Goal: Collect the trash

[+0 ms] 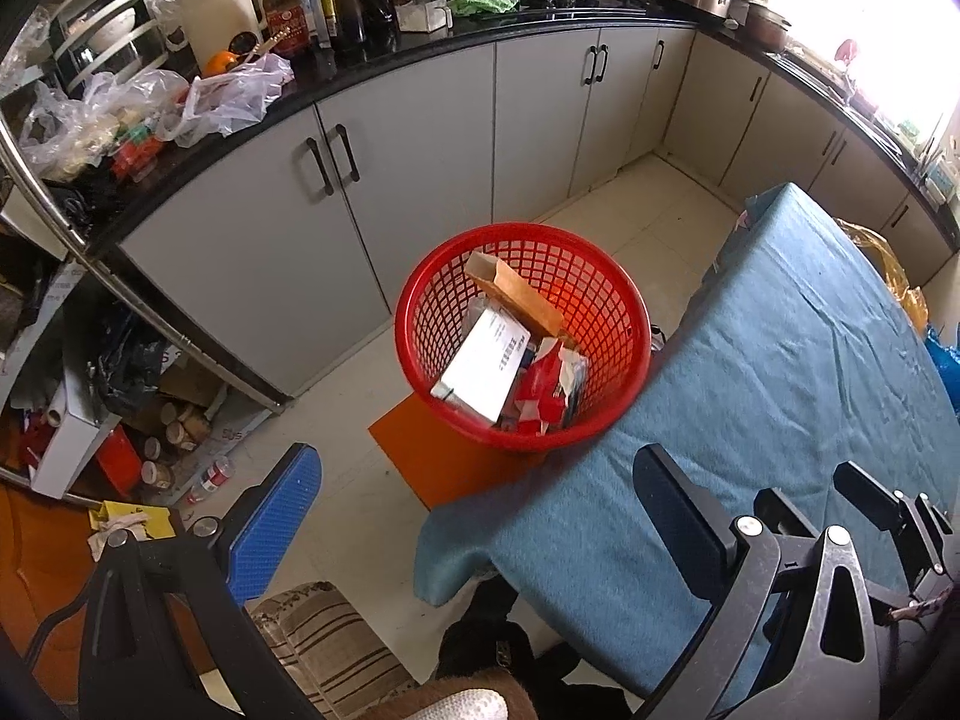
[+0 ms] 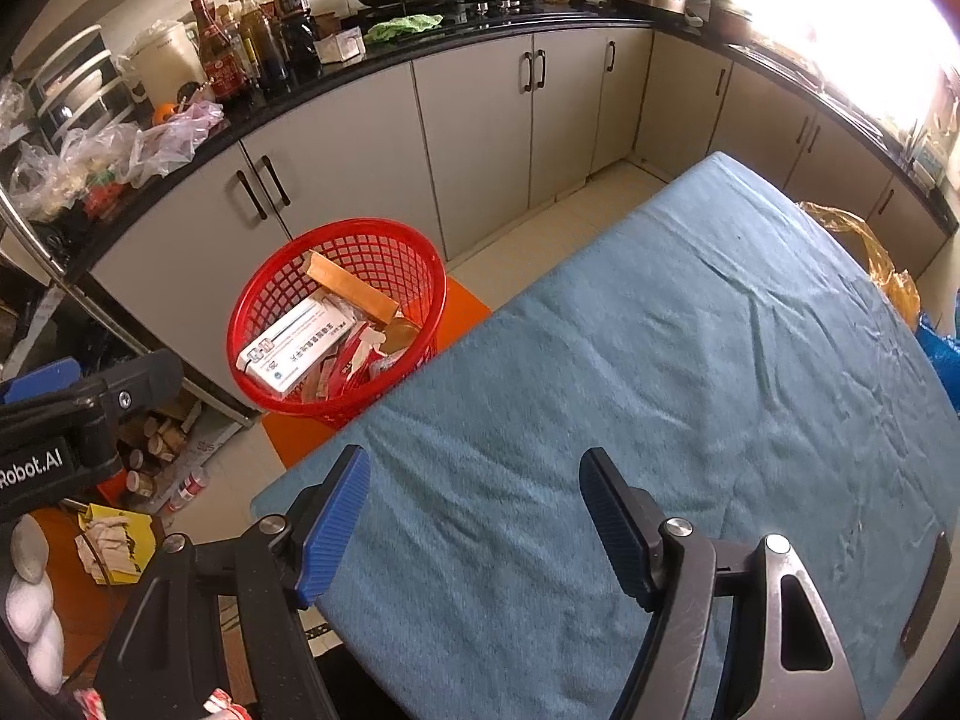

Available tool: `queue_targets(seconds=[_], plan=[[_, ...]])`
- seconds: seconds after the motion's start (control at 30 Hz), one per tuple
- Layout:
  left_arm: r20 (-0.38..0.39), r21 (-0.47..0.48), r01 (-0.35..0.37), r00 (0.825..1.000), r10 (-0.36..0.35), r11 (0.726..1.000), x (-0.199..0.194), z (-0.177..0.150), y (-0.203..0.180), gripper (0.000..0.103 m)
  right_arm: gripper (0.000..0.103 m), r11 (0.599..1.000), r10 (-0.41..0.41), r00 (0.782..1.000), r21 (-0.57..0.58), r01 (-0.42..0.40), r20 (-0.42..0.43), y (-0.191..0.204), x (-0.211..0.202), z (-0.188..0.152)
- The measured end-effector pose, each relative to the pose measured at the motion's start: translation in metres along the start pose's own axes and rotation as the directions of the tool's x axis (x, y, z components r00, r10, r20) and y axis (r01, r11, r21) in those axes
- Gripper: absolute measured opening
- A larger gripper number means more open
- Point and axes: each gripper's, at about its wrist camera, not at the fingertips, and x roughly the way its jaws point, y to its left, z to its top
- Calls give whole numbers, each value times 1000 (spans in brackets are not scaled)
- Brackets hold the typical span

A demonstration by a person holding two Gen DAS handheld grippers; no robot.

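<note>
A red mesh basket (image 1: 612, 300) (image 2: 270, 294) stands on an orange stool (image 1: 432, 456) beside the table. It holds a white box (image 1: 486, 366) (image 2: 294, 348), a brown carton (image 1: 522, 294) (image 2: 354, 294) and red wrappers (image 1: 543, 387). My left gripper (image 1: 474, 504) is open and empty, near the table's corner, short of the basket. My right gripper (image 2: 474, 510) is open and empty above the blue tablecloth (image 2: 660, 360) (image 1: 780, 372). The left gripper's body (image 2: 90, 414) shows at the left edge of the right wrist view.
Grey cabinets (image 1: 420, 132) under a black counter (image 1: 372, 75) run behind the basket, with bottles, plastic bags and pans on top. Jars, a yellow packet (image 1: 129, 519) and clutter lie on the floor at left. A striped cushion (image 1: 330, 642) sits below. Orange plastic (image 2: 864, 246) lies beyond the table.
</note>
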Motion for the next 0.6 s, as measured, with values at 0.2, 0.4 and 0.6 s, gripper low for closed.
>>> queue_targets(seconds=[0.2,0.4,0.6], plan=[[-20,-17,27,999,-27,999,16,17,7,103,77,1000,-16,1000,-23,16,-17,11,12,18],[-55,-29,38,998,-40,999,32,29,18,103,77,999,-22,998,-35,20,-56,23,29,27],[-71,-34,30,997,-32,999,41,35,30,103,77,1000,-11,996,-13,10,-92,33,45,31]])
